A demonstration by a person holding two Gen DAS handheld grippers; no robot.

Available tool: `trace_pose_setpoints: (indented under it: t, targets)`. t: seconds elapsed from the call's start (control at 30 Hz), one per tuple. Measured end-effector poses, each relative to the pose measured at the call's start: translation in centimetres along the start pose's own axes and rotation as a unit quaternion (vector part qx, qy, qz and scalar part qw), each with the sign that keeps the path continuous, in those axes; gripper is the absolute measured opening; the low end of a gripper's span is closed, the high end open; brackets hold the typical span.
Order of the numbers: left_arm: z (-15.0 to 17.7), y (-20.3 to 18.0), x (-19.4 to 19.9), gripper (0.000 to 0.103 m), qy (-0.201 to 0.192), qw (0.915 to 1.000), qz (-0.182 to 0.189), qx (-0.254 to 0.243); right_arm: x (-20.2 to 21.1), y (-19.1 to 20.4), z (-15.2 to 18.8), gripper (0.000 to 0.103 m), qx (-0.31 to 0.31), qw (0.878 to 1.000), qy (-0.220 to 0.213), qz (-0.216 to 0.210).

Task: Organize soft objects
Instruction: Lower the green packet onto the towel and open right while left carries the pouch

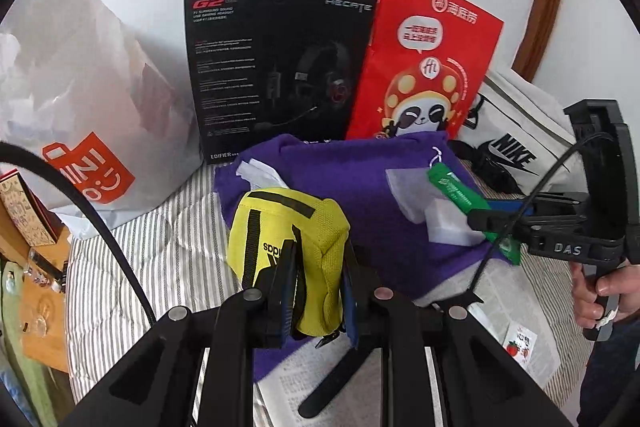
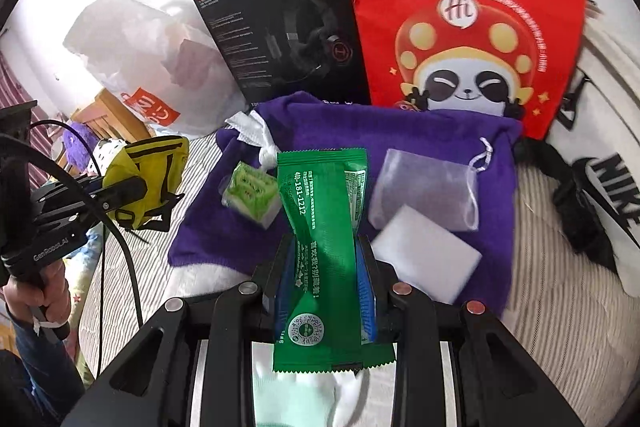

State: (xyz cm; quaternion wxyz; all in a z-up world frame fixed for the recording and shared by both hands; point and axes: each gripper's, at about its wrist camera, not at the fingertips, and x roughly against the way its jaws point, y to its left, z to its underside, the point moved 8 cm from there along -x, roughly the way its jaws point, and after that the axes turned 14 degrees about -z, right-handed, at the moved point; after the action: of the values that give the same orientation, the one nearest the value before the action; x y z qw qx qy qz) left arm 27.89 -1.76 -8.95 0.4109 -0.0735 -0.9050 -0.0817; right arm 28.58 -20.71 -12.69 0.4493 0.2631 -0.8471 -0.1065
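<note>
Left gripper (image 1: 316, 287): clamped on yellow pouch (image 1: 286, 239), lifted over purple bag (image 1: 360, 179), likely for sorting.
Right gripper (image 2: 326, 279): pinching green packet (image 2: 322, 227) mid-length, above same bag.
Sponge (image 2: 426, 253), mesh pouch (image 2: 424, 187): lying on bag, probably waiting.

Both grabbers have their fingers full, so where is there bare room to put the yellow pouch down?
Striped bedding lies bare between the purple cloth and the white plastic bag. The cloth itself is crowded: white sponge, mesh pouch, green-and-white packet. The back is walled by the black box and red bag.
</note>
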Motion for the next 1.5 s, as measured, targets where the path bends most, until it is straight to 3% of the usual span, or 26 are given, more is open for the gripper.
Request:
trace_pose_setpoints:
  t: [0.3,0.57,0.7,0.9,0.97,1.0,1.5]
  targets:
    - [-0.9,1.2,-2.7,0.020,0.011,0.9999,0.005,0.006,-6.3,-0.1,-1.7,0.029,0.006,0.999,0.037,0.009]
    - [-1.2,1.5,-4.0,0.020,0.017,0.9998,0.013,0.004,-11.5,-0.9,-0.3,0.029,0.033,0.993,0.097,0.051]
    - [-1.3,1.3,-4.2,0.020,0.017,0.9997,0.018,0.003,-12.5,-1.0,0.3,0.031,0.038,0.992,0.109,0.053]
    - [-1.2,0.8,-4.3,0.020,0.019,0.9995,0.023,0.002,-12.5,-0.8,0.5,0.042,0.045,0.993,0.106,0.039]
    - [-1.0,0.7,-4.4,0.020,0.021,0.9995,0.024,0.001,-12.6,-0.6,0.8,0.059,0.048,0.992,0.109,0.041]
    - [-0.9,0.7,-4.3,0.020,0.023,0.9995,0.023,0.000,-12.5,-0.6,0.9,0.061,0.049,0.992,0.111,0.045]
    - [0.2,-0.6,-4.2,0.020,0.034,0.9989,0.033,-0.002,-6.3,-1.3,-0.1,0.065,0.033,0.997,0.054,0.041]
